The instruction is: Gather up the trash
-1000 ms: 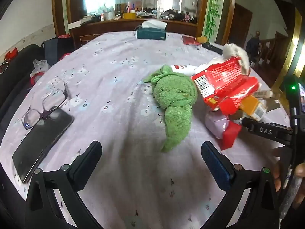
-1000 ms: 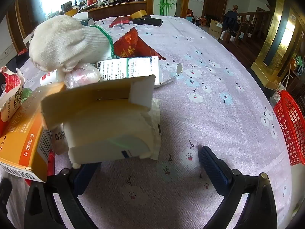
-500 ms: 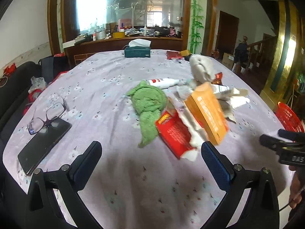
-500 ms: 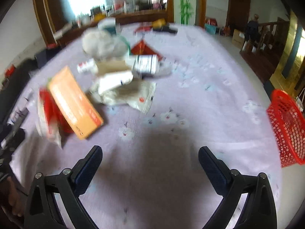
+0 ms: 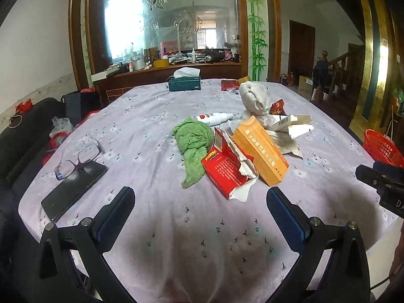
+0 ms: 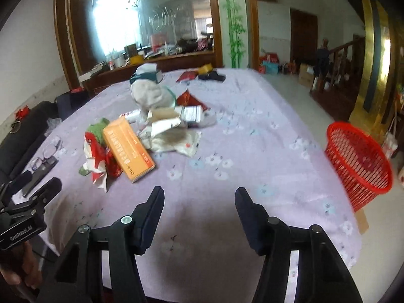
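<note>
A pile of trash lies mid-table: an orange box (image 5: 260, 151) (image 6: 128, 149), a torn red box (image 5: 227, 169) (image 6: 98, 159), crumpled white packaging (image 5: 287, 128) (image 6: 174, 136) and a red wrapper (image 6: 189, 99). A green cloth (image 5: 194, 141), a white sock bundle (image 5: 253, 98) (image 6: 151, 93) and a white tube (image 5: 214, 117) lie among it. My left gripper (image 5: 200, 217) is open and empty above the near table edge. My right gripper (image 6: 199, 214) is open and empty, to the right of the pile. A red mesh basket (image 6: 358, 161) (image 5: 381, 149) stands off the table's right side.
Glasses (image 5: 78, 159) rest on a black phone (image 5: 73, 189) at the left. A teal tissue box (image 5: 184, 82) and small items sit at the far end. The purple flowered tablecloth (image 5: 151, 116) covers the table. A sideboard and mirror stand behind.
Both grippers have pulled back and up from the pile, so the whole table shows now. The right gripper's jaws have narrowed a little. The orange and red boxes now lie flat on the table.
</note>
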Demonstrator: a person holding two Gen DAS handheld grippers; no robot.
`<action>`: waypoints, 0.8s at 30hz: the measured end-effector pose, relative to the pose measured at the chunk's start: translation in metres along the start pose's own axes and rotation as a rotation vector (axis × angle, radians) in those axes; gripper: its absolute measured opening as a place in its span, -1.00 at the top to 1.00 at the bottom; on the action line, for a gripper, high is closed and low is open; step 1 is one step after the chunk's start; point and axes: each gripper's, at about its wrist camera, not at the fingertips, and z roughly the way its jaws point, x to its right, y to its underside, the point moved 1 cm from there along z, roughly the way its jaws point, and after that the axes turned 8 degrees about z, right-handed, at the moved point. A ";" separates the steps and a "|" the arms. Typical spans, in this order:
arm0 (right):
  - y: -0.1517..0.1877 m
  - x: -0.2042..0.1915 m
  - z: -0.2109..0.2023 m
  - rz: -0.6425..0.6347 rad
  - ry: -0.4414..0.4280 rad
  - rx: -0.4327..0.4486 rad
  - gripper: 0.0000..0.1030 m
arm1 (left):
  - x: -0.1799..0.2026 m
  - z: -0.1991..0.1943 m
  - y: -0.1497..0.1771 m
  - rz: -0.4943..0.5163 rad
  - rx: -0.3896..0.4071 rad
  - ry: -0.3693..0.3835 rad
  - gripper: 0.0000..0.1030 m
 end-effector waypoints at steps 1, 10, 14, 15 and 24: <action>0.000 -0.002 0.000 -0.009 0.004 0.007 -0.22 | 0.000 0.000 0.001 0.000 0.002 -0.002 -1.00; 0.004 -0.009 0.007 -0.055 0.038 0.021 -0.22 | 0.003 0.008 0.005 -0.003 -0.025 0.005 -1.00; 0.006 -0.012 0.007 -0.075 0.050 0.028 -0.22 | 0.004 0.009 0.007 -0.003 -0.029 0.004 -1.00; 0.007 -0.012 0.006 -0.080 0.051 0.031 -0.22 | 0.004 0.010 0.006 -0.001 -0.031 0.003 -1.00; 0.009 -0.016 0.005 -0.105 0.063 0.042 -0.32 | 0.006 0.015 0.011 -0.004 -0.062 0.022 -1.00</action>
